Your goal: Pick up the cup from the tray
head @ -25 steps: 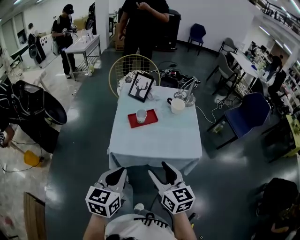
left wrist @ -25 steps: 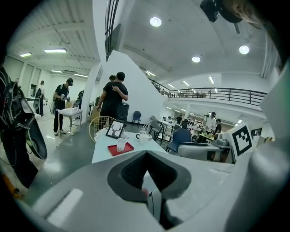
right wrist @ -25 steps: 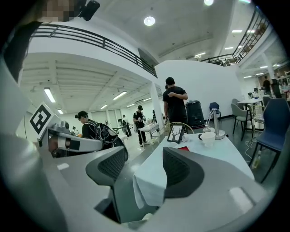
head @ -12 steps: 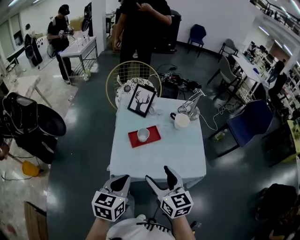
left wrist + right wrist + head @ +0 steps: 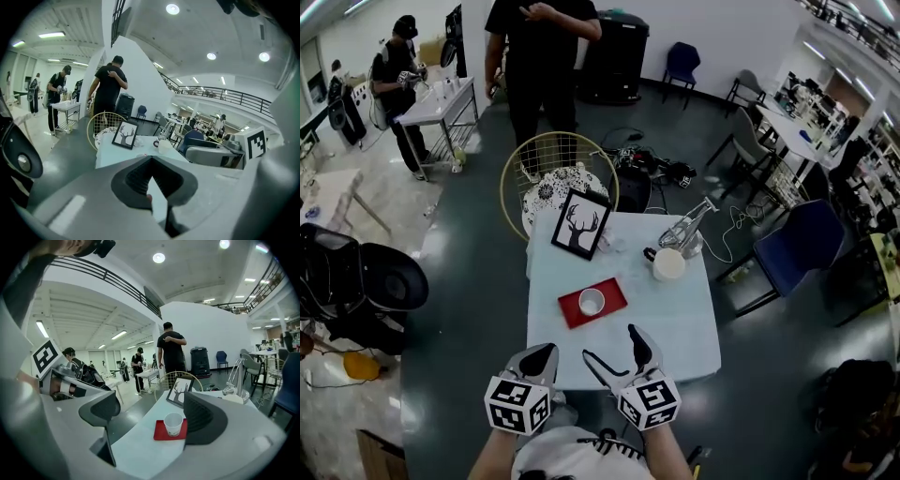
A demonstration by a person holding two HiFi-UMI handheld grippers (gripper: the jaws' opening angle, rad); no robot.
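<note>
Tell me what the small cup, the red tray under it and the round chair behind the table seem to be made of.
Cup: likely paper or thin plastic; it is matte white with a thin wall and rim.
Tray: probably plastic, though painted wood is possible; it is a flat, even red with no grain.
Chair: metal wire with a brass-coloured finish; the back is an open grid you can see through.

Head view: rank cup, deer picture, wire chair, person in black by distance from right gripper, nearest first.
From the right gripper:
1. The cup, on the red tray, just ahead, slightly left.
2. The deer picture, at the table's far left edge.
3. The wire chair, behind the table.
4. The person in black, beyond the chair.
</note>
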